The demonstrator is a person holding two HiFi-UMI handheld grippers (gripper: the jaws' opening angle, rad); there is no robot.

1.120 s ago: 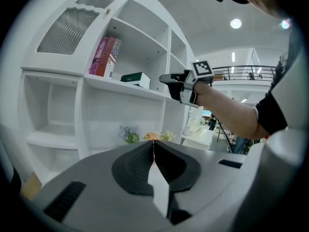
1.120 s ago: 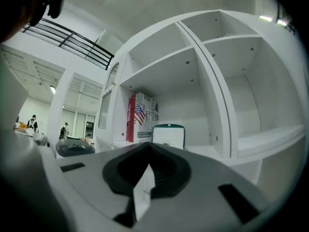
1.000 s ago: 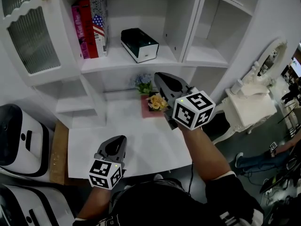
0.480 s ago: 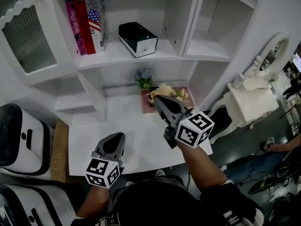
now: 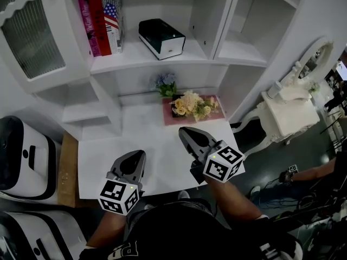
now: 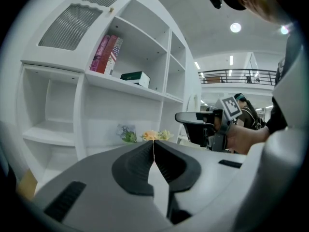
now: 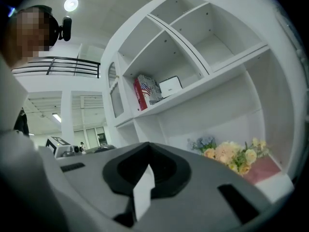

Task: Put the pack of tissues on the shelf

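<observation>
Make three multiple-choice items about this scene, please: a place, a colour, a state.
1. Where is the pack of tissues? A on the table; B on the shelf beside the books; C on the floor.
2. The mat under the flowers is: A pink; B green; C black.
3. The right gripper is: A open; B shut, empty; C shut on the pack.
Answers: B, it lies right of the books; A, pink shows around the flowers; B, its jaws meet on nothing.
</observation>
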